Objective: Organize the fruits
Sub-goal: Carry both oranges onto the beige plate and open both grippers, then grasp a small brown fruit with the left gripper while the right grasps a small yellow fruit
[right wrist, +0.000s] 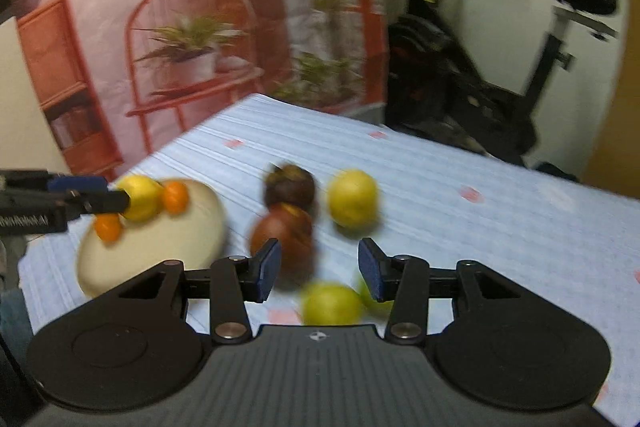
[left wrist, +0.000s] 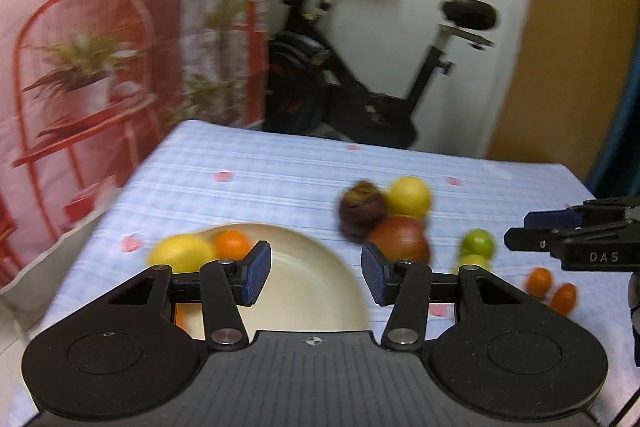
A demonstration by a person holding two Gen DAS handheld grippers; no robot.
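Right under the left claw [left wrist: 316, 273], spread wide and empty, sits the cream plate [left wrist: 320, 291] holding a lemon [left wrist: 182, 253]. The right claw [right wrist: 318, 269] is spread too, with a green lime [right wrist: 330, 303] between its fingers and a reddish fruit [right wrist: 282, 235] just ahead-left.

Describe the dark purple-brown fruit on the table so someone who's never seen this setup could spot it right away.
Start at the cream oval plate on the blue striped tablecloth. To its right, loose fruits cluster on the cloth; the dark purple-brown round fruit sits at the cluster's far side, touching the reddish-brown round fruit. It is the darkest, with a rough brownish cap on top.
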